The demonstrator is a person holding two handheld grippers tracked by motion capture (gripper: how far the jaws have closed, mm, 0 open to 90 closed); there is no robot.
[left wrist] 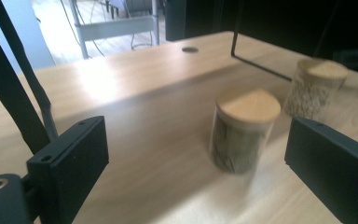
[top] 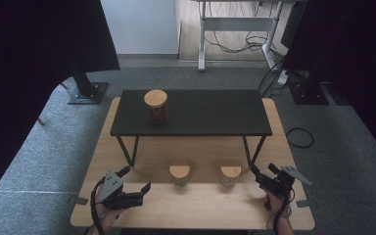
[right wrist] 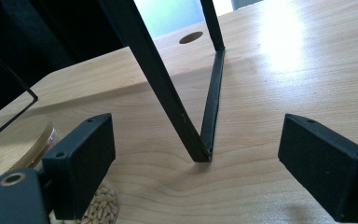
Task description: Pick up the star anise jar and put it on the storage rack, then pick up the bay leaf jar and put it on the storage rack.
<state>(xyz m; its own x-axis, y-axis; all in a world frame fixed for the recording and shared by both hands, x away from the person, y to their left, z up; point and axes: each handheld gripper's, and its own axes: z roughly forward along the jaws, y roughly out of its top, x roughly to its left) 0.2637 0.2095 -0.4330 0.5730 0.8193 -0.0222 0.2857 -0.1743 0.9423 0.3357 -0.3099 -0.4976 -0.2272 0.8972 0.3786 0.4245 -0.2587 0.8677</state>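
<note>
Left gripper (top: 136,180) jaws spread, empty, aimed at left jar (top: 179,174) just before the black shelf (top: 191,113). Right gripper (top: 256,172) spread too, beside right jar (top: 230,175) at the shelf's leg.

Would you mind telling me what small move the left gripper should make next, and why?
Probably ease the left gripper forward toward the nearer jar. In the left gripper view its jaws stand wide open with that wooden-lidded jar upright ahead between them, not yet enclosed; the second jar stands farther off. Moving straight on should bring the jaws to either side of it.
</note>
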